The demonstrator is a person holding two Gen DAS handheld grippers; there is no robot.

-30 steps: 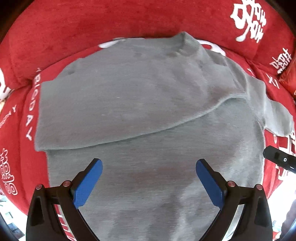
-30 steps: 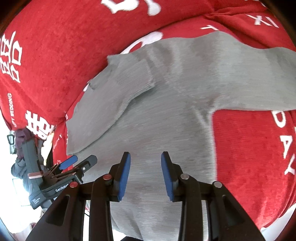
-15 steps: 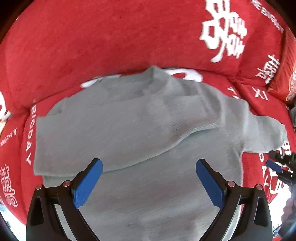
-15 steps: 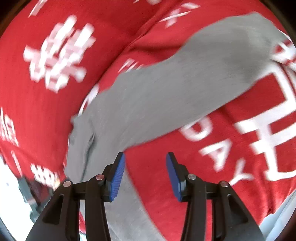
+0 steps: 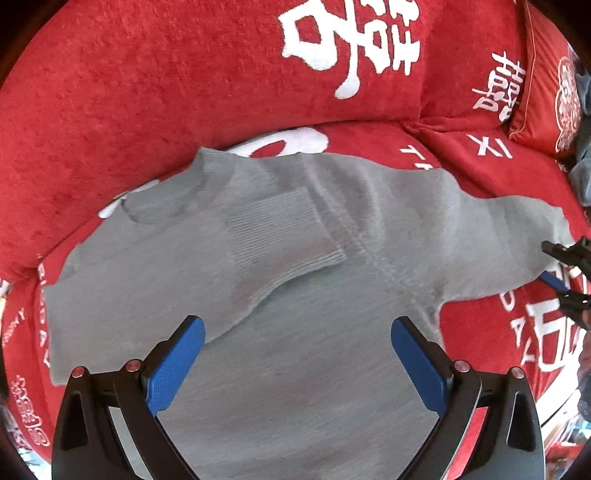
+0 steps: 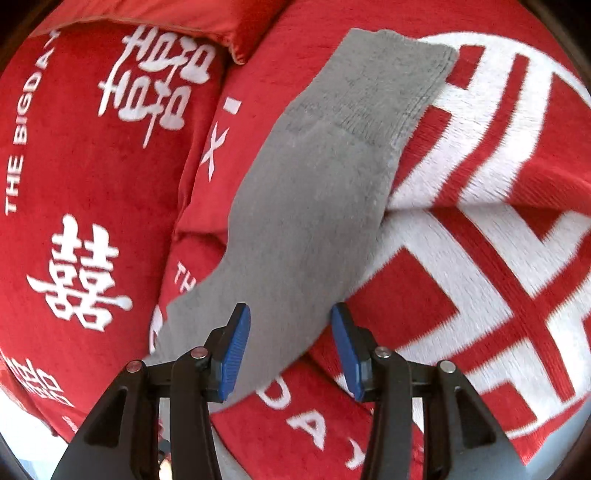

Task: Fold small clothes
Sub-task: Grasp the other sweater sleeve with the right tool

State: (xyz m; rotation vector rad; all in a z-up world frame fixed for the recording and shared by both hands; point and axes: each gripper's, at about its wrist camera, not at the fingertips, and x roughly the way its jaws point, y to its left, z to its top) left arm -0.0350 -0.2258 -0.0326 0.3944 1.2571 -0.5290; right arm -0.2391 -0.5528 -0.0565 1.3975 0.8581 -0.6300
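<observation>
A grey knit sweater [image 5: 303,295] lies flat, chest up, on the red sofa seat [image 5: 491,332]. One sleeve is folded across the chest, its ribbed cuff [image 5: 280,229] near the middle. The other sleeve [image 6: 310,221] stretches out straight, ending in a ribbed cuff [image 6: 399,81]. My left gripper [image 5: 297,332] hangs open wide above the sweater's lower body, nothing between its pads. My right gripper [image 6: 290,317] is open over the inner part of the stretched sleeve and pinches nothing. It also shows in the left wrist view as the right gripper [image 5: 552,264] beside that sleeve's end.
The red sofa backrest [image 5: 184,74] with white characters rises behind the sweater. A red cushion [image 5: 543,74] and a dark bluish cloth [image 5: 581,177] sit at the far right. Another red cushion edge [image 6: 166,14] lies beyond the sleeve. The seat's front edge is at the lower right [image 5: 561,402].
My left gripper has drifted along the sweater, so the collar now sits further left. My right gripper swung and rolled from the sweater's body out over the stretched sleeve, its jaws a little wider.
</observation>
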